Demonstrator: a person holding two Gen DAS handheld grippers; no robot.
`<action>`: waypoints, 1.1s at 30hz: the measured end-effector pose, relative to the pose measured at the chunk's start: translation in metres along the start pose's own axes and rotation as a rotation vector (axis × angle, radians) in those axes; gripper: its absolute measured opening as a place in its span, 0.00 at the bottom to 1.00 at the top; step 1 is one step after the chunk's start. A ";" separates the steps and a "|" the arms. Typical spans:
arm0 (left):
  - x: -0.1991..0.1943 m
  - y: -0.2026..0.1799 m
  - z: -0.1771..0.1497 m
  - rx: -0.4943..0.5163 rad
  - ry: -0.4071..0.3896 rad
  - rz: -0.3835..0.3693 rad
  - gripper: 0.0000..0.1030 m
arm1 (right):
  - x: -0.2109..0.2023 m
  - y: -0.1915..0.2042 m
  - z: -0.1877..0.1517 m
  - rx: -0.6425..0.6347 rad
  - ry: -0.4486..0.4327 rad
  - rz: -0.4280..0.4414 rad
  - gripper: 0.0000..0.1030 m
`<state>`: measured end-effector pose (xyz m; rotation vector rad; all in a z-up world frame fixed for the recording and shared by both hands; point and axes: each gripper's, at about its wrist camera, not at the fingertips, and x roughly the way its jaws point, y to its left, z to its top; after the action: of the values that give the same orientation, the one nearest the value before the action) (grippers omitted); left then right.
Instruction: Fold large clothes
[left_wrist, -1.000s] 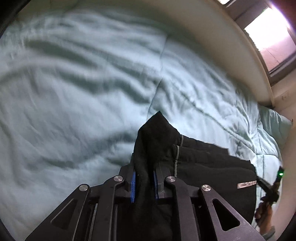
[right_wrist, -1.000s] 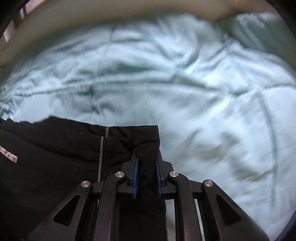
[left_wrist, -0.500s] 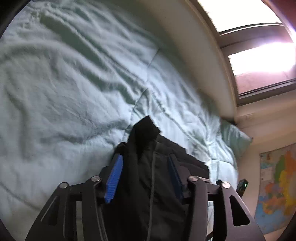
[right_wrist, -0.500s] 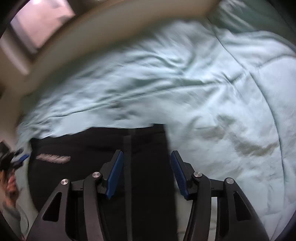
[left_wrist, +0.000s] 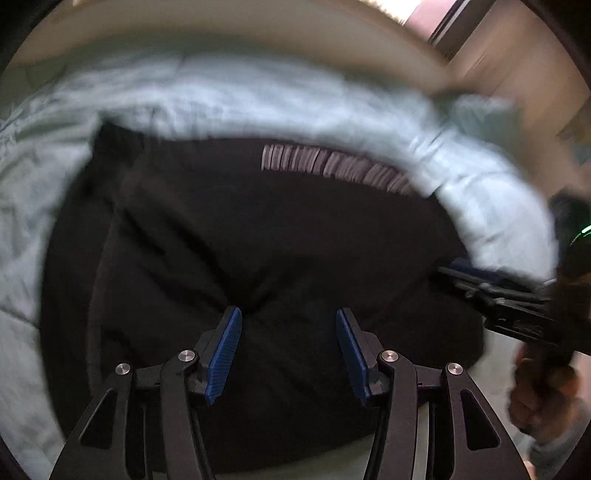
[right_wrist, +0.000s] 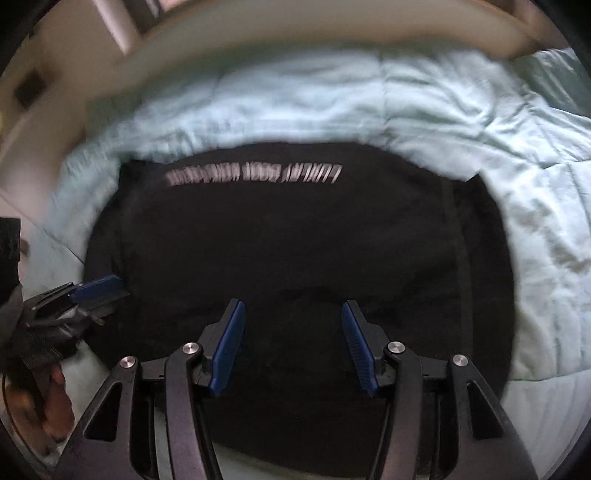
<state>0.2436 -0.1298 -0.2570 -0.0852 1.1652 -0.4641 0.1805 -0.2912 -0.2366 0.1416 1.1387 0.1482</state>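
Garment: black garment (right_wrist: 295, 240) lies folded on the pale green comforter (right_wrist: 480, 122), filling the centre of both views; a blurred white print line (right_wrist: 255, 175) runs toward 12 o'clock.
Left gripper (left_wrist: 288, 343): jaws apart, just opened further; blue pads (left_wrist: 225, 350) clear of the cloth, nothing gripped.
Right gripper (right_wrist: 293, 343): jaws apart, just opened further; nothing between them but the garment below.
Cross-view: right gripper appears at 3 o'clock in the left view, left gripper at 9 o'clock in the right view.

Lettering (right_wrist: 255, 174) on black garment (right_wrist: 295, 251) was smeared, unreadable. Garment's 6 o'clock edge was hidden behind tongs frame. Bed quilt (left_wrist: 258, 99) was motion-blurred toward 12 o'clock.
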 end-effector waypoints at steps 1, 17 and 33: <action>0.015 0.003 -0.002 -0.015 0.010 0.023 0.53 | 0.015 0.003 -0.003 -0.026 0.023 -0.019 0.57; 0.013 0.048 0.089 -0.165 -0.028 0.031 0.54 | 0.026 -0.028 0.077 0.098 -0.034 0.067 0.57; 0.020 0.090 0.082 -0.246 0.050 -0.024 0.54 | 0.027 -0.066 0.068 0.189 -0.002 0.118 0.60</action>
<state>0.3517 -0.0707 -0.2687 -0.3024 1.2678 -0.3439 0.2565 -0.3530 -0.2451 0.3768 1.1415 0.1455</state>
